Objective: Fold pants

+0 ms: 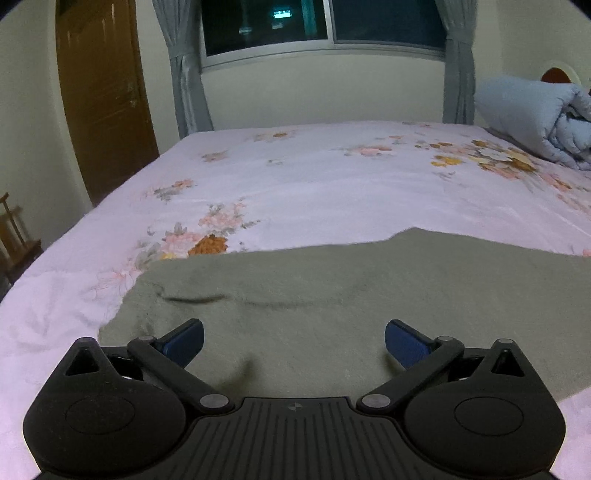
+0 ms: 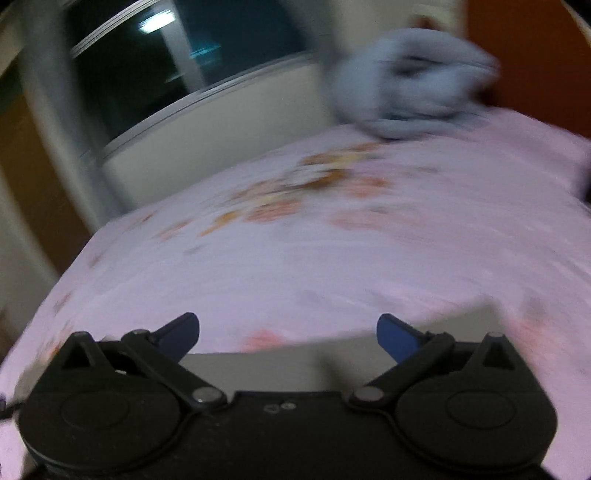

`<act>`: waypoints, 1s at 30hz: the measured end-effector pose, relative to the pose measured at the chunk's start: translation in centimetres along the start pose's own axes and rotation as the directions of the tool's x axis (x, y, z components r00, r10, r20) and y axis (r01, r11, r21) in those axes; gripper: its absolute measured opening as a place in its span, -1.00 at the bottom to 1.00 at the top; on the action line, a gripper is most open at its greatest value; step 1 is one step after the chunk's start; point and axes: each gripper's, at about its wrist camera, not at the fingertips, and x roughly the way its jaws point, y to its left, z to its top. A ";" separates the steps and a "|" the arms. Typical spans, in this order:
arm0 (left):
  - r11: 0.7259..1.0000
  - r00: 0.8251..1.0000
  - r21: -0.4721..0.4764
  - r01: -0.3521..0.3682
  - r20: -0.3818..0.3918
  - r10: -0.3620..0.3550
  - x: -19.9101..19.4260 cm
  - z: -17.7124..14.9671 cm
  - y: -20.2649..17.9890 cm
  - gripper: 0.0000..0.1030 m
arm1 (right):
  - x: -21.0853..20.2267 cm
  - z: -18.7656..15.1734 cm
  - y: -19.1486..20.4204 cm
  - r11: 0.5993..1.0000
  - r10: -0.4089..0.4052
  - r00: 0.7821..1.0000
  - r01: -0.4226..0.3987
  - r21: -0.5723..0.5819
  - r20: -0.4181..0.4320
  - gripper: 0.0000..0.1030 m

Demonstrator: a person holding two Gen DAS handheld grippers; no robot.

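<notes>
Left wrist view: we have the left gripper (image 1: 293, 341) with jaws spread wide, nothing between the blue pads (image 1: 184, 341), hanging just above the pants (image 1: 332, 295). Pants are grey-green, lying flat on the near part of the bed (image 1: 295, 177), far edge running roughly straight across with a raised step toward the right. A shallow crease runs across the fabric ahead of the fingers. Left edge of the garment slants down toward the gripper body. We can't tell from here how many layers are stacked.

Sheet is pale pink with orange and pink flower print. Folded grey-blue quilt (image 1: 535, 114) sits at the far right of the bed. Behind the bed: window (image 1: 321, 26) dark outside, grey curtains (image 1: 184, 74) tied back on both sides, brown door (image 1: 103, 103) at left.

Right wrist view is heavily motion-blurred and tilted. Right gripper (image 2: 288, 336) also wide apart, pads clear, holding nothing. Under and just in front of it we see a grey patch of the pants (image 2: 295, 365), its far edge just past the fingertips, more of it reaching out to the right. Beyond that the sheet, then the quilt (image 2: 406, 85) smeared at top right, window (image 2: 147, 66) at top left
</notes>
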 end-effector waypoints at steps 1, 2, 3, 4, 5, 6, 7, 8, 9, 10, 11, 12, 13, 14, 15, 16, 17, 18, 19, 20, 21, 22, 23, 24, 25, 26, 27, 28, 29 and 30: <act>1.000 1.000 -0.004 -0.006 -0.001 0.006 -0.2 -0.3 -0.1 1.00 | -1.3 -0.5 -2.1 0.999 -0.006 1.000 0.005 0.041 0.017 0.89; 1.000 1.000 -0.006 -0.002 0.001 0.002 -0.4 -0.7 -0.2 1.00 | -2.4 -1.1 -4.0 0.997 -0.014 0.999 0.012 0.081 0.031 0.89; 1.000 1.000 -0.009 0.007 0.003 -0.007 -0.6 -1.0 -0.3 1.00 | -3.3 -1.5 -5.6 0.992 -0.028 0.999 0.023 0.121 0.040 0.89; 1.000 1.000 -0.011 0.012 0.006 -0.012 -0.7 -1.2 -0.4 1.00 | -4.1 -2.1 -7.2 0.985 -0.038 0.998 0.029 0.169 0.051 0.89; 1.000 1.000 -0.012 0.019 0.010 -0.019 -0.9 -1.4 -0.6 1.00 | -4.7 -2.5 -8.6 0.976 -0.049 0.997 0.034 0.217 0.066 0.89; 1.000 1.000 -0.012 0.020 0.017 -0.020 -1.0 -1.5 -0.8 1.00 | -5.4 -3.1 -10.2 0.962 -0.064 0.995 0.042 0.271 0.076 0.89; 1.000 1.000 -0.011 0.021 0.022 -0.021 -1.1 -1.6 -1.0 1.00 | -5.7 -3.7 -11.6 0.947 -0.075 0.994 0.047 0.319 0.076 0.89; 1.000 0.999 -0.011 0.028 0.018 -0.027 -1.1 -1.6 -1.3 1.00 | -5.7 -4.3 -12.9 0.927 -0.083 0.994 0.050 0.372 0.073 0.89; 0.999 0.999 -0.015 0.036 0.010 -0.036 -1.0 -1.6 -1.6 1.00 | -5.6 -5.0 -13.8 0.908 -0.090 0.994 0.055 0.415 0.065 0.89; 0.999 0.999 -0.018 0.040 0.005 -0.040 -1.0 -1.6 -1.8 1.00 | -5.4 -5.6 -14.6 0.889 -0.085 0.995 0.049 0.455 0.059 0.89; 0.999 0.999 -0.023 0.040 0.000 -0.040 -0.9 -1.6 -2.0 1.00 | -5.1 -6.2 -15.3 0.874 -0.073 0.996 0.036 0.484 0.059 0.89; 0.999 0.999 -0.022 0.041 -0.003 -0.041 -0.9 -1.5 -2.2 1.00 | -4.8 -6.7 -15.6 0.860 -0.071 0.996 0.034 0.508 0.054 0.89; 0.999 0.999 -0.017 0.044 -0.004 -0.045 -0.8 -1.5 -2.4 1.00 | -4.4 -7.2 -15.8 0.851 -0.065 0.997 0.030 0.525 0.049 0.88; 0.999 0.999 -0.007 0.043 -0.003 -0.043 -0.9 -1.5 -2.7 1.00 | -4.0 -7.5 -16.0 0.842 -0.057 0.997 0.023 0.539 0.046 0.81; 0.999 0.999 0.003 0.042 -0.005 -0.042 -0.8 -1.5 -2.9 1.00 | -3.8 -7.9 -16.3 0.832 -0.048 0.997 0.011 0.554 0.052 0.73; 0.999 0.999 0.012 0.047 -0.012 -0.046 -0.8 -1.5 -3.1 1.00 | -3.5 -8.2 -16.4 0.823 -0.042 0.997 0.002 0.569 0.058 0.51; 0.998 0.999 0.020 0.052 -0.018 -0.052 -0.7 -1.6 -3.3 1.00 | -3.4 -8.3 -16.6 0.814 -0.038 0.998 -0.003 0.581 0.058 0.35; 0.998 0.998 0.027 0.054 -0.020 -0.053 -0.7 -1.6 -3.5 1.00 | -3.5 -8.3 -16.2 0.819 -0.063 0.996 0.015 0.574 0.065 0.26; 0.998 0.998 0.034 0.053 -0.022 -0.053 -0.6 -1.6 -3.6 1.00 | -3.7 -8.1 -15.5 0.835 -0.086 0.992 0.020 0.549 0.095 0.15; 0.998 0.998 0.042 0.053 -0.022 -0.052 -0.7 -1.6 -3.8 1.00 | -3.9 -8.1 -15.4 0.828 -0.066 0.989 -0.020 0.560 0.134 0.15; 0.997 0.998 0.047 0.056 -0.021 -0.055 -0.7 -1.6 -3.9 1.00 | -3.8 -8.2 -15.3 0.815 -0.046 0.989 -0.044 0.578 0.141 0.15; 0.997 0.998 0.050 0.060 -0.022 -0.059 -0.7 -1.6 -4.1 1.00 | -3.4 -8.1 -15.3 0.813 -0.042 0.991 -0.041 0.581 0.129 0.09; 0.997 0.998 0.052 0.064 -0.023 -0.063 -0.6 -1.6 -4.2 1.00 | -2.9 -8.0 -15.2 0.813 -0.032 0.992 -0.044 0.581 0.120 -0.01; 0.996 0.998 0.053 0.067 -0.025 -0.066 -0.6 -1.6 -4.3 1.00 | -2.6 -8.0 -15.2 0.810 -0.019 0.993 -0.052 0.584 0.115 -0.04; 0.996 0.997 0.053 0.071 -0.026 -0.070 -0.5 -1.6 -4.4 1.00 | -2.2 -8.0 -15.2 0.810 -0.015 0.994 -0.050 0.585 0.105 -0.08; 0.996 0.997 0.053 0.075 -0.026 -0.074 -0.5 -1.6 -4.4 1.00 | -1.8 -7.9 -15.1 0.810 -0.023 0.995 -0.036 0.585 0.094 -0.13; 0.995 0.997 0.053 0.079 -0.025 -0.078 -0.5 -1.5 -4.5 1.00 | -1.6 -7.8 -15.1 0.807 -0.027 0.996 -0.029 0.590 0.086 -0.15; 0.995 0.997 0.052 0.081 -0.023 -0.080 -0.5 -1.5 -4.5 1.00 | -1.3 -7.8 -15.2 0.799 -0.037 0.997 -0.011 0.602 0.067 -0.19; 0.995 0.996 0.049 0.083 -0.022 -0.082 -0.5 -1.5 -4.5 1.00 | -1.3 -7.8 -15.2 0.791 -0.051 0.997 0.008 0.611 0.053 -0.28; 0.995 0.996 0.046 0.087 -0.021 -0.086 -0.5 -1.4 -4.5 1.00 | -1.2 -7.9 -15.2 0.786 -0.051 0.997 0.008 0.618 0.051 -0.29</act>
